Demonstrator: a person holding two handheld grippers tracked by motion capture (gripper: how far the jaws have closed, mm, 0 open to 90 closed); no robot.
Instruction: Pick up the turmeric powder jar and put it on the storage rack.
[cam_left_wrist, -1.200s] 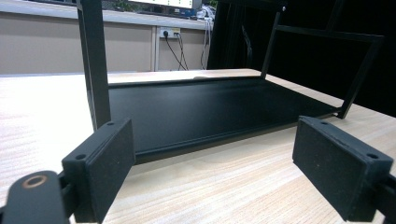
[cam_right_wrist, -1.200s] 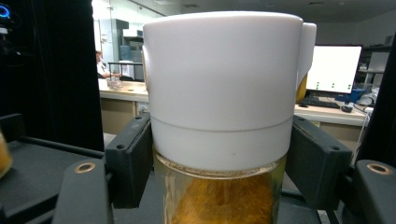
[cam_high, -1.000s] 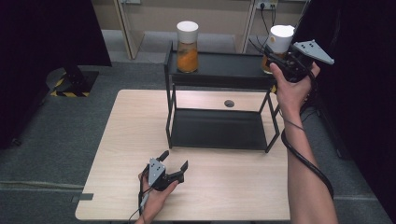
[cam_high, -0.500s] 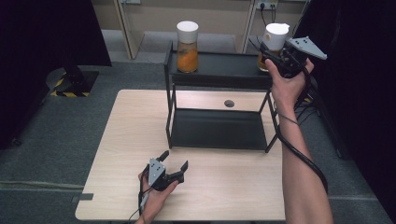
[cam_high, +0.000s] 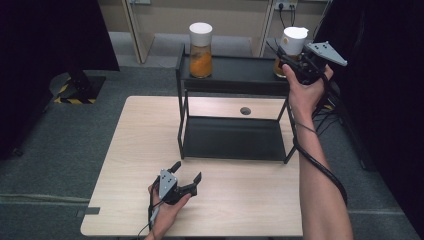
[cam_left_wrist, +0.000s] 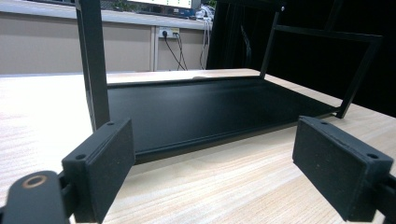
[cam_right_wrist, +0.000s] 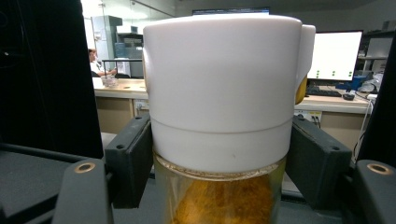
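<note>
Two glass jars of orange stuff with white lids are at the top shelf of a black rack (cam_high: 230, 80). The left jar (cam_high: 201, 50) stands free at the shelf's left end. At the right end my right gripper (cam_high: 286, 61) is shut on the right jar (cam_high: 293, 39), its pads (cam_right_wrist: 128, 158) pressing just under the white lid (cam_right_wrist: 224, 84). I cannot tell whether this jar rests on the shelf. My left gripper (cam_high: 186, 171) lies on the wooden table (cam_high: 130, 165) near its front edge, open and holding nothing, facing the rack's lower shelf (cam_left_wrist: 201, 107).
The rack stands at the far half of the table, with a small round hole (cam_high: 245, 110) in the tabletop behind its lower shelf. Grey carpet surrounds the table. Desks and monitors show far behind the jar in the right gripper view.
My right hand has shifted slightly to the left with the jar in its jaws. The left hand and its gripper have stayed put.
</note>
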